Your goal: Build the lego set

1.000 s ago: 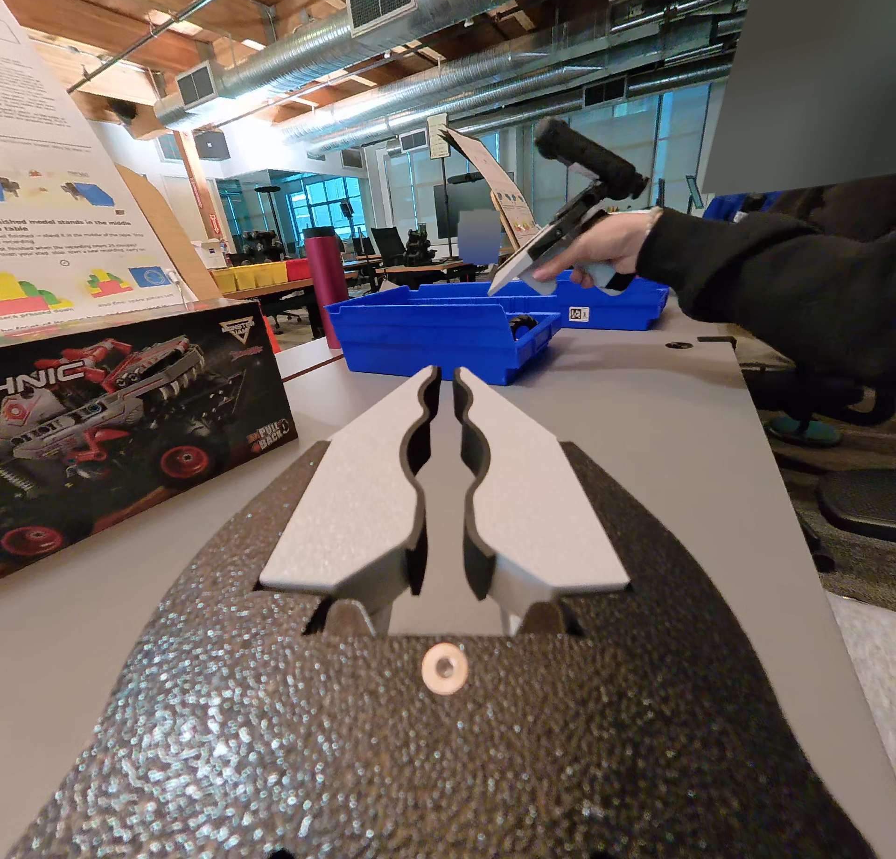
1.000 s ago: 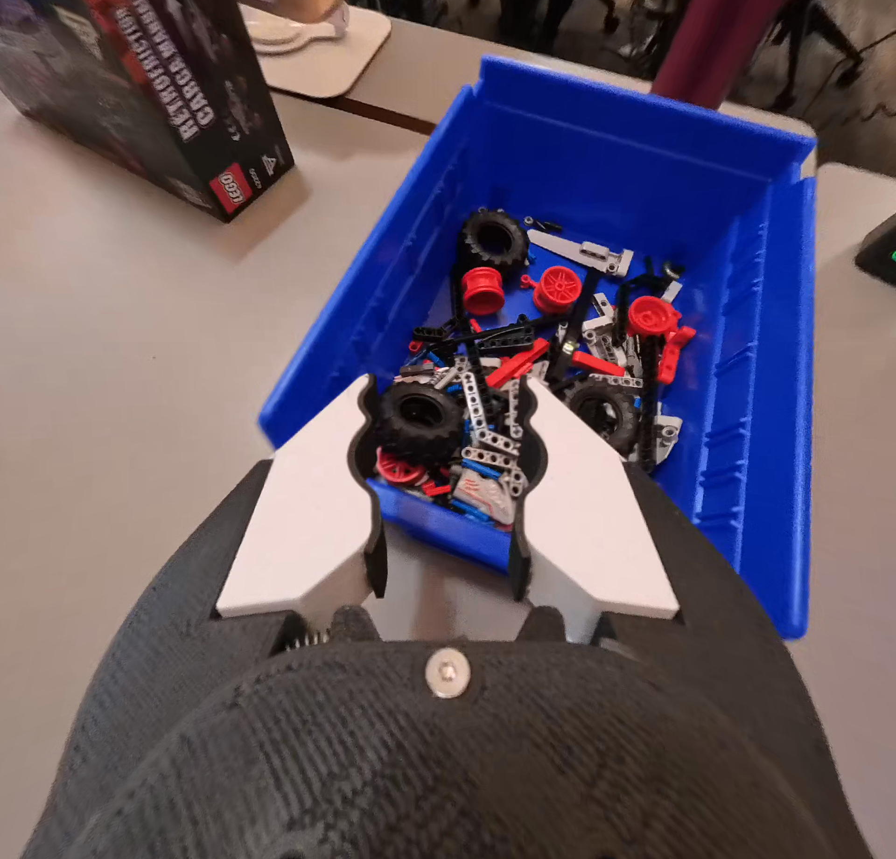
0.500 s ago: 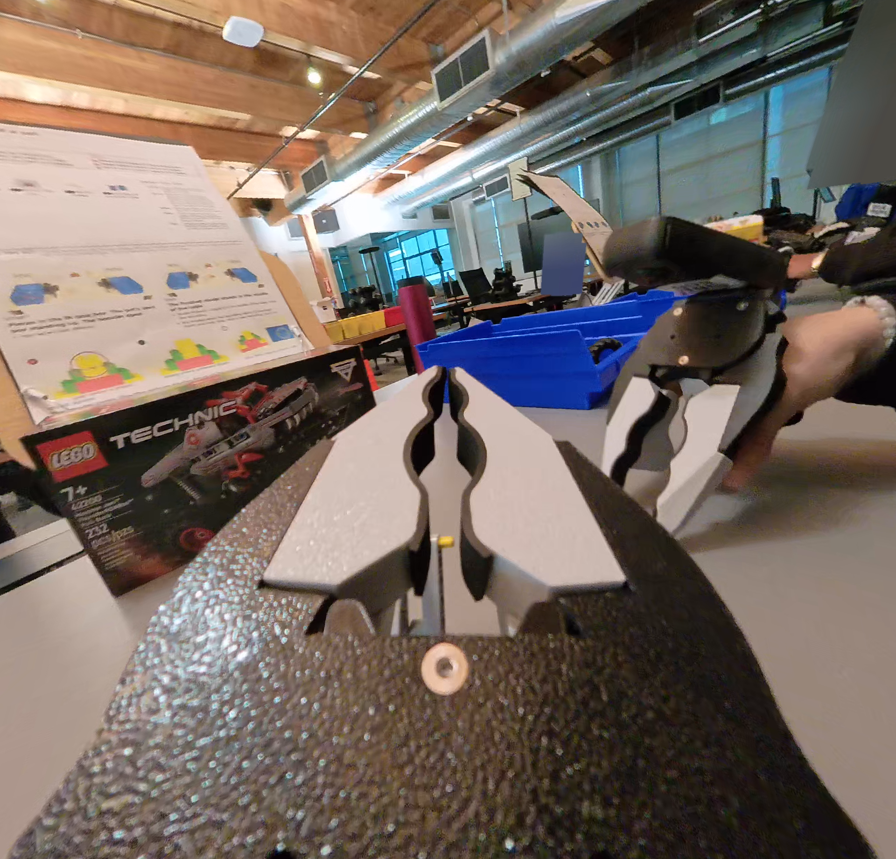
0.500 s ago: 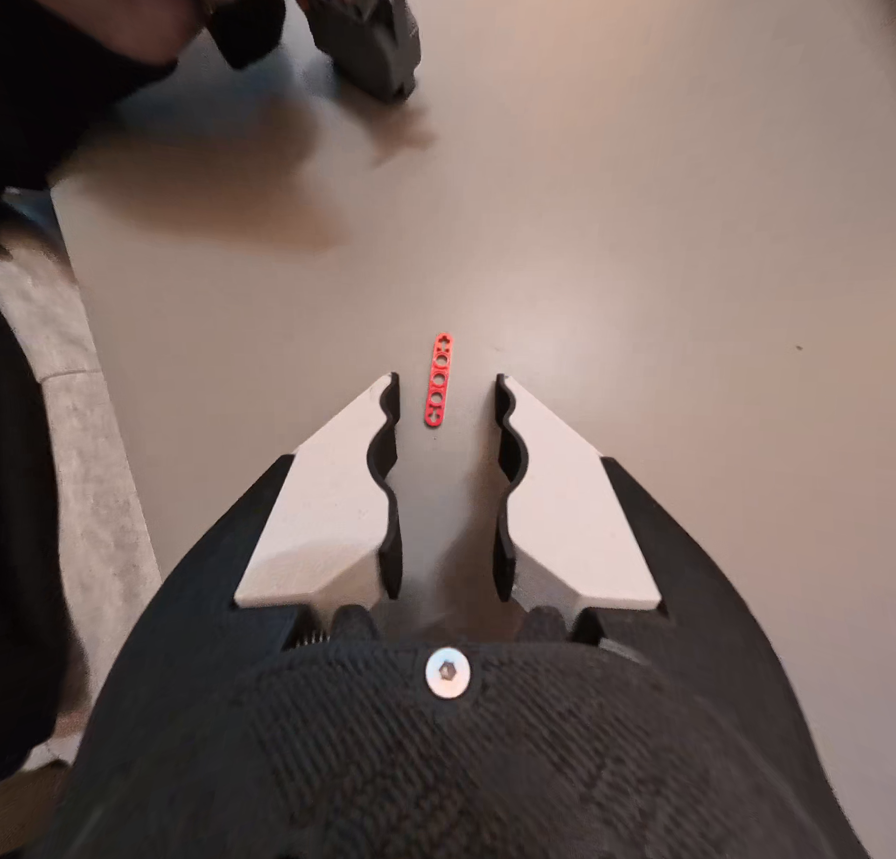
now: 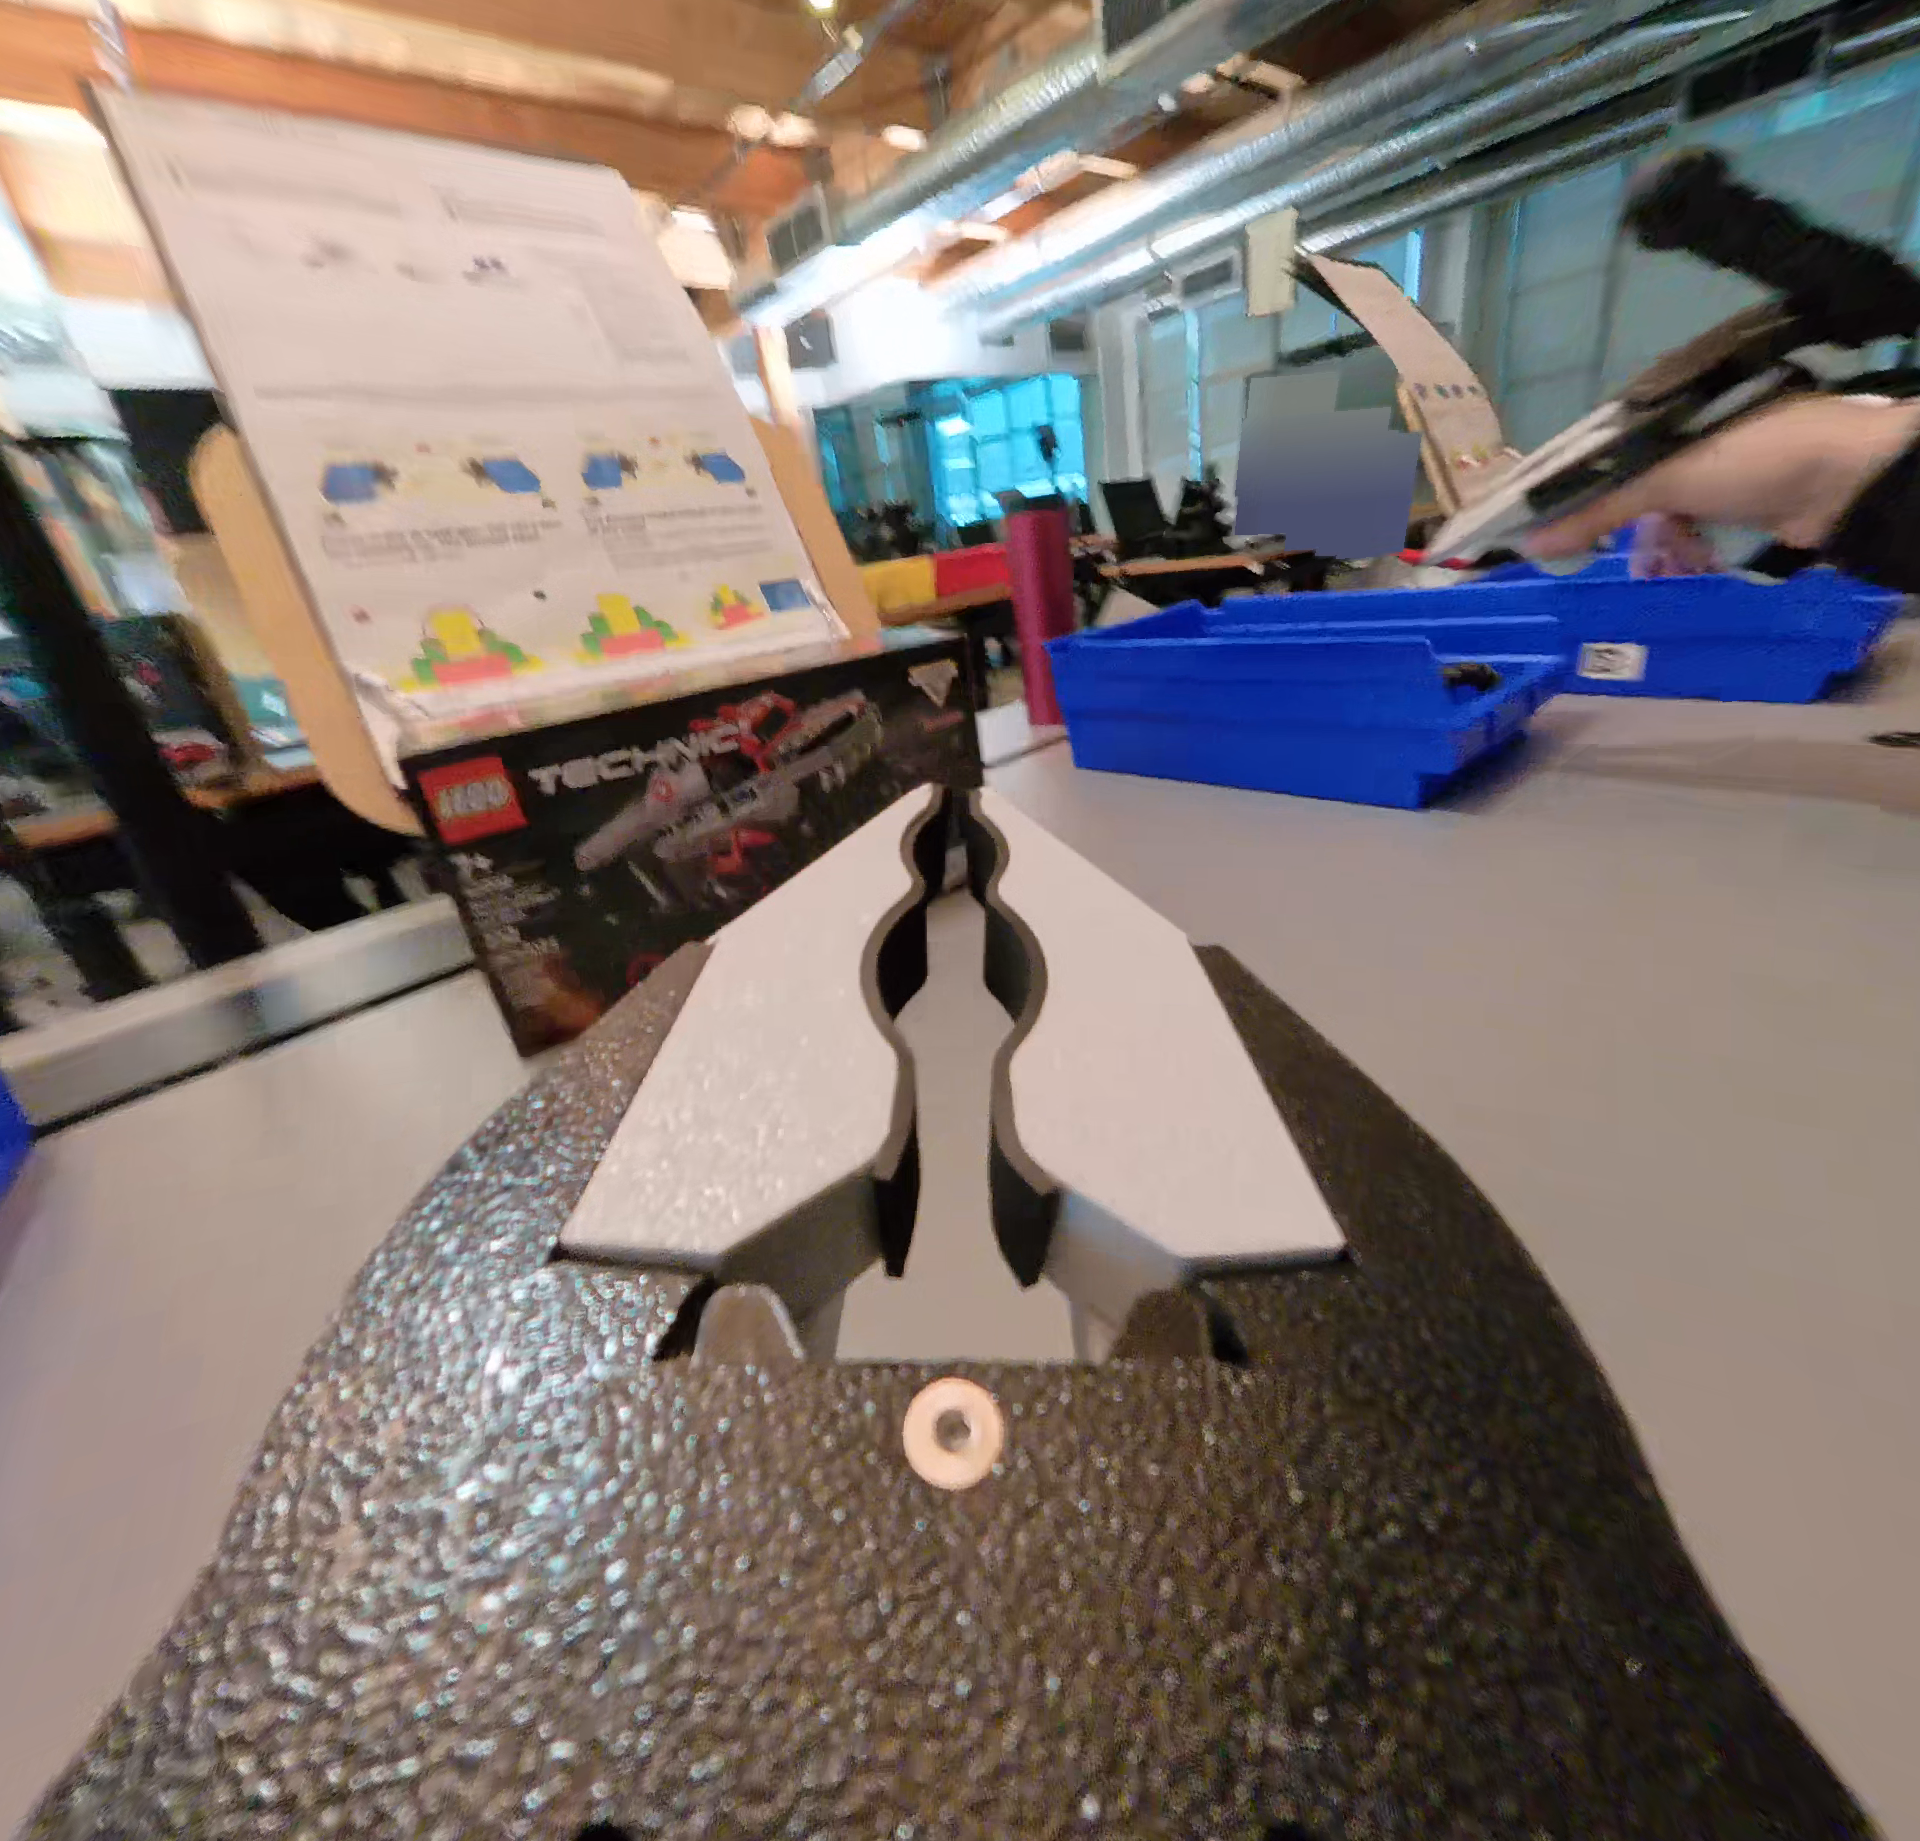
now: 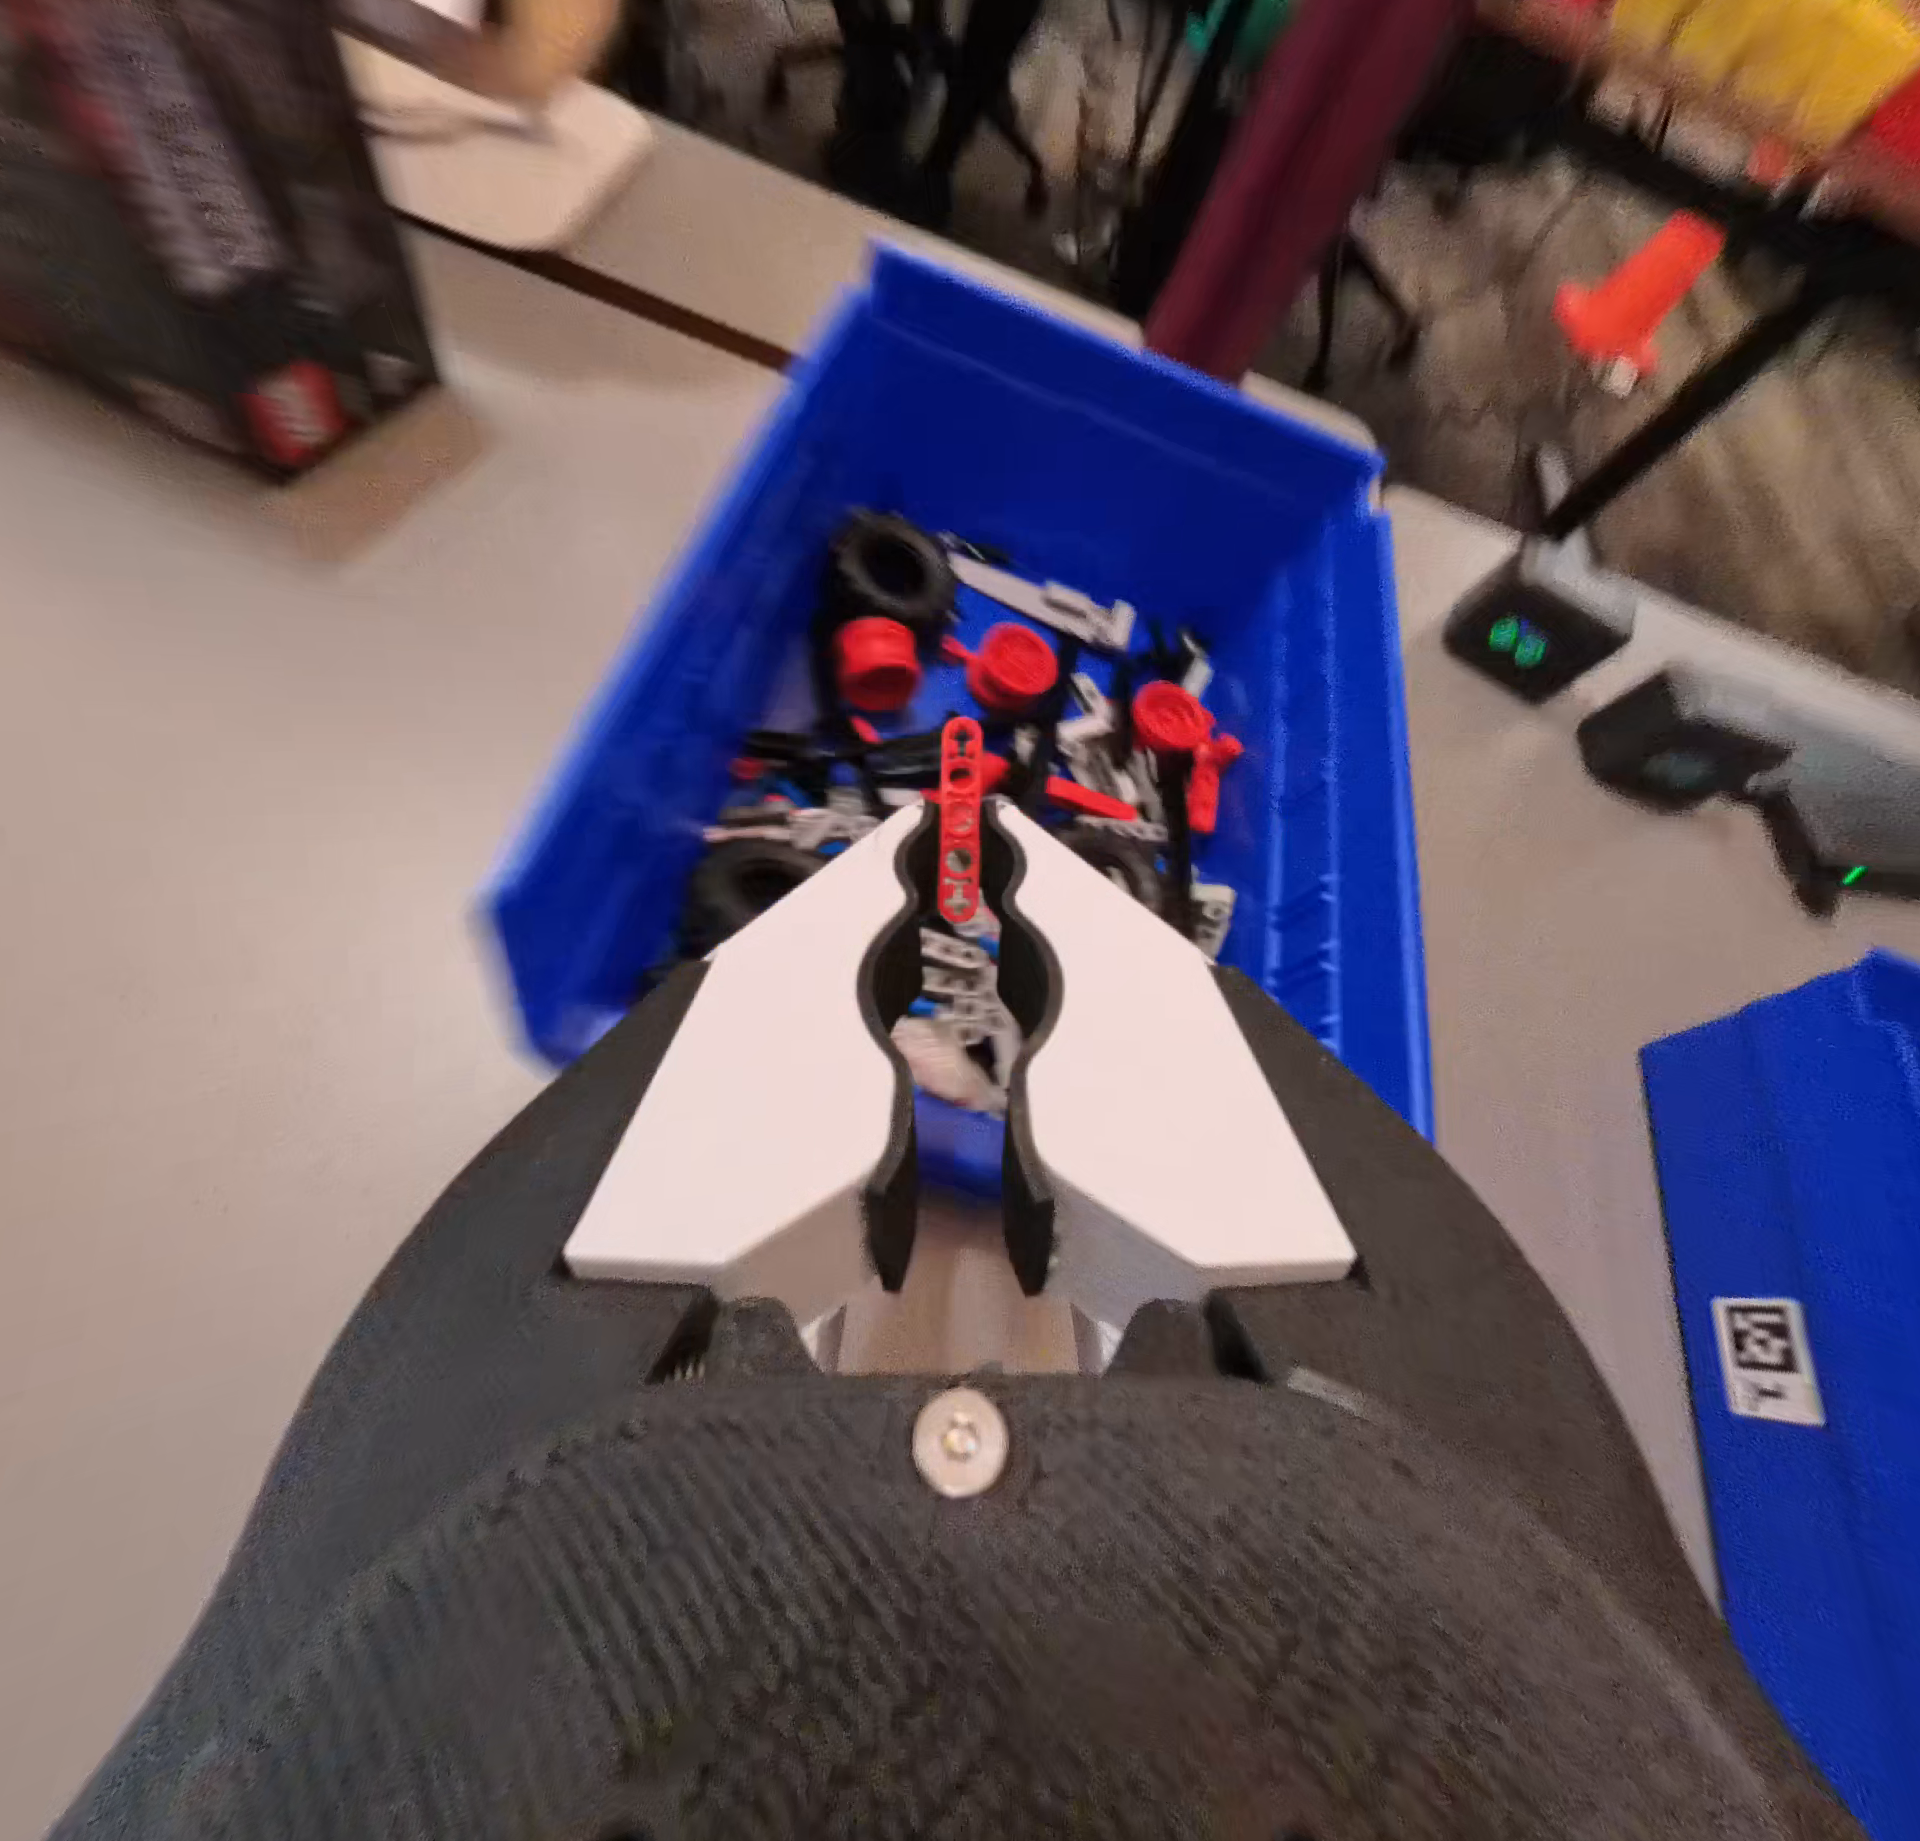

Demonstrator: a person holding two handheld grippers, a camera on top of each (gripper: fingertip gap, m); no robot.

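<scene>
My right gripper (image 6: 960, 817) is shut on a thin red Lego beam (image 6: 959, 817) with holes, which sticks out past the fingertips. It hovers over a blue bin (image 6: 1049, 441) holding black tyres, red wheel hubs (image 6: 878, 659) and several grey, black and red pieces. My left gripper (image 5: 958, 800) is shut and empty, low over the grey table (image 5: 1507, 960), pointing at the black Lego box (image 5: 686, 825). The right gripper also shows far right in the left wrist view (image 5: 1621, 461), held in a hand above the blue bin (image 5: 1278, 700).
An instruction sheet on a wooden stand (image 5: 468, 420) leans behind the box. A maroon bottle (image 5: 1034, 607) stands behind the bin. A second blue bin (image 6: 1808, 1324) lies at the right. Dark devices with green lights (image 6: 1527, 638) sit at the table's far right edge. The tips of one gripper are about 45 cm away from the tips of the other.
My right gripper closed on the red beam that lay on the table and carried it over the blue bin. My left gripper turned slightly left; the view is blurred by motion.
</scene>
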